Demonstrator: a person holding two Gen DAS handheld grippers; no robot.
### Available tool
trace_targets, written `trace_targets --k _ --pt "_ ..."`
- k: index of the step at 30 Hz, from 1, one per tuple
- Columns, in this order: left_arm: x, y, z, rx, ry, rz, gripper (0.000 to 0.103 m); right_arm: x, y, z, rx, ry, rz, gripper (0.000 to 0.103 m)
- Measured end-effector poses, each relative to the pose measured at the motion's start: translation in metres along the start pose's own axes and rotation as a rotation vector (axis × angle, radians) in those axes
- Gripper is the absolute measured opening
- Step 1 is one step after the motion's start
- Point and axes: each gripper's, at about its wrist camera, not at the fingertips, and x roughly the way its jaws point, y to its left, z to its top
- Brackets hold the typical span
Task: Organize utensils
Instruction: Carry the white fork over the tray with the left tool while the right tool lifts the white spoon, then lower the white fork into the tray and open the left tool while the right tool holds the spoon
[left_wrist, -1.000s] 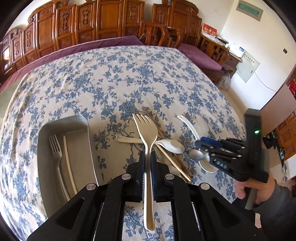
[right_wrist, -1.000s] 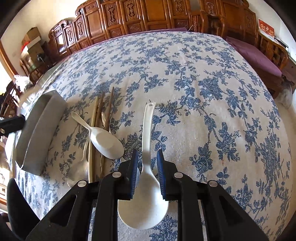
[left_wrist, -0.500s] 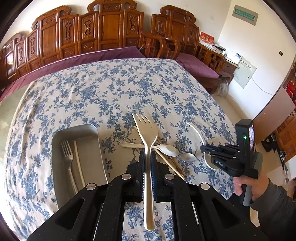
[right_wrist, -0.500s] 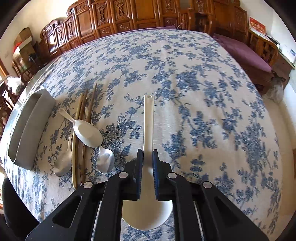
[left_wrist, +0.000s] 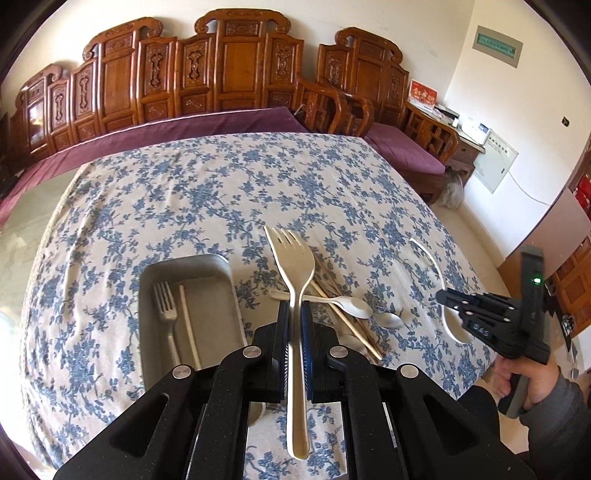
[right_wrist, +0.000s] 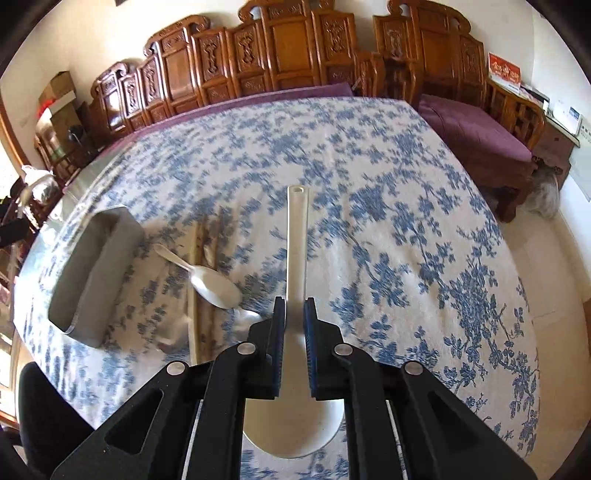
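Now, left gripper (left_wrist: 294, 354): clamped on long silver metal fork (left_wrist: 291, 280);
grey rectangular metal tray (left_wrist: 221, 291): just left, lengthwise alike;
right gripper (right_wrist: 294, 354): clamped on white plastic ladle (right_wrist: 296, 236)

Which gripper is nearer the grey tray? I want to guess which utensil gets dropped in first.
Left. The left gripper, shut on the metal fork, hangs just beside the tray. The right gripper, holding the white spoon, is beyond the utensil pile.
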Motion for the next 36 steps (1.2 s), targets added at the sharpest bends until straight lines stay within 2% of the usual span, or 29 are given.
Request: trace_targets --k 10,19,36 --pt "-0.002 0.035 -0.002 -0.032 -0.005 0.038 0.005 -0.023 0.057 0.015 -0.059 -0.053 0.083 0.012" --pt "0.016 0.069 -0.009 -0.069 0.037 0.061 0.005 -0.023 0.098 0.021 -0.106 -0.054 0.133 0.012" --pt "0.087 0.1 -0.03 -0.114 0.174 0.078 0.005 -0.019 0.119 0.022 -0.136 -0.03 0.168 0.012"
